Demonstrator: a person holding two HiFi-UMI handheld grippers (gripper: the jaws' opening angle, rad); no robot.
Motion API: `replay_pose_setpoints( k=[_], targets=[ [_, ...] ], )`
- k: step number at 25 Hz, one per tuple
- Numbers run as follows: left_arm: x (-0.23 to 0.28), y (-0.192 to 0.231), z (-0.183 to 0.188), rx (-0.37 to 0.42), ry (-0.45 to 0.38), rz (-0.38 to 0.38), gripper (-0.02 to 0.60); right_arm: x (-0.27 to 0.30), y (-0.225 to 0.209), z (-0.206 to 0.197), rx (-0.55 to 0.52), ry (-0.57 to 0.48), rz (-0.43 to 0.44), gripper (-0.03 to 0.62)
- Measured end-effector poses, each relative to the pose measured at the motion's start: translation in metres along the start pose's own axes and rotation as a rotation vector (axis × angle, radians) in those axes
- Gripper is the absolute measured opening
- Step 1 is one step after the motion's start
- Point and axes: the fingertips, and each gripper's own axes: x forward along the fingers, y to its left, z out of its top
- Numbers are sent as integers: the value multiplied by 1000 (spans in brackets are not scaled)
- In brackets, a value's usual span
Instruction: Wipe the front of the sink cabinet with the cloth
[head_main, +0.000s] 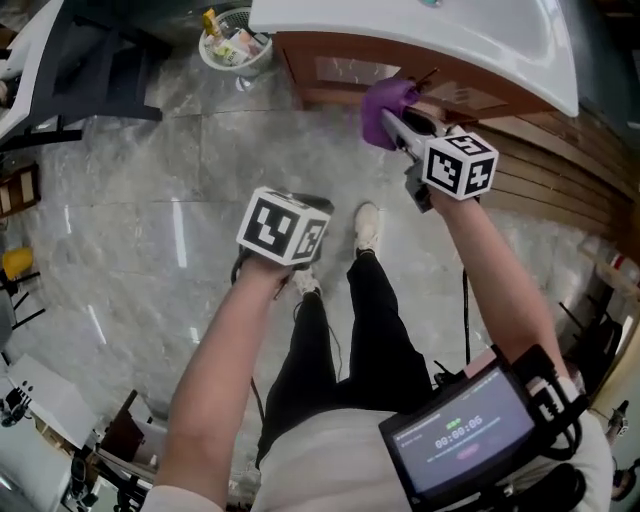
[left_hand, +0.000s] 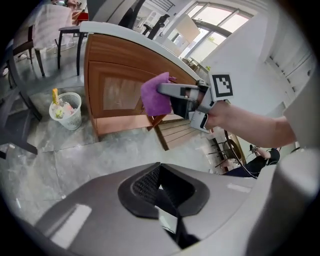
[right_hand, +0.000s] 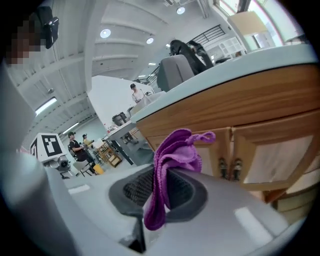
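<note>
A purple cloth (head_main: 383, 107) is pinched in my right gripper (head_main: 398, 124), which is shut on it. The cloth (right_hand: 172, 160) bunches above the jaws and hangs down between them. It is held close to the wooden front of the sink cabinet (head_main: 340, 72), beneath the white sink top (head_main: 470, 40); contact cannot be told. In the left gripper view the cloth (left_hand: 156, 95) sits against the cabinet's panelled door (left_hand: 117, 92). Two door handles (right_hand: 229, 168) show close ahead in the right gripper view. My left gripper (left_hand: 161, 192) is shut and empty, held back over the floor.
A white mesh bin (head_main: 236, 47) with rubbish stands left of the cabinet. Wooden slats (head_main: 560, 170) lie to the cabinet's right. The person's legs and shoes (head_main: 367, 228) stand on the grey marble floor. Dark chairs (left_hand: 20, 55) stand at the far left.
</note>
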Motion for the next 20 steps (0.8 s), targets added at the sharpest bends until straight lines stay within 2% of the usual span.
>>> replay_pose_setpoints(
  k=[7,14,17,20],
  targets=[
    [32,-28,20,55,45,-27,8,-122,-143,-28,20,7,-308,55],
    [59,-47,42,80,67,-41,8,-191,-277,-34,75,9,-583,55],
    [67,-48,52,84,60,-40,8,-190,-308,-35,95,36,-629,55],
    [73,-47,59,80,49,-37,8,-172,-314,-34,88,59,-611,55]
  ],
)
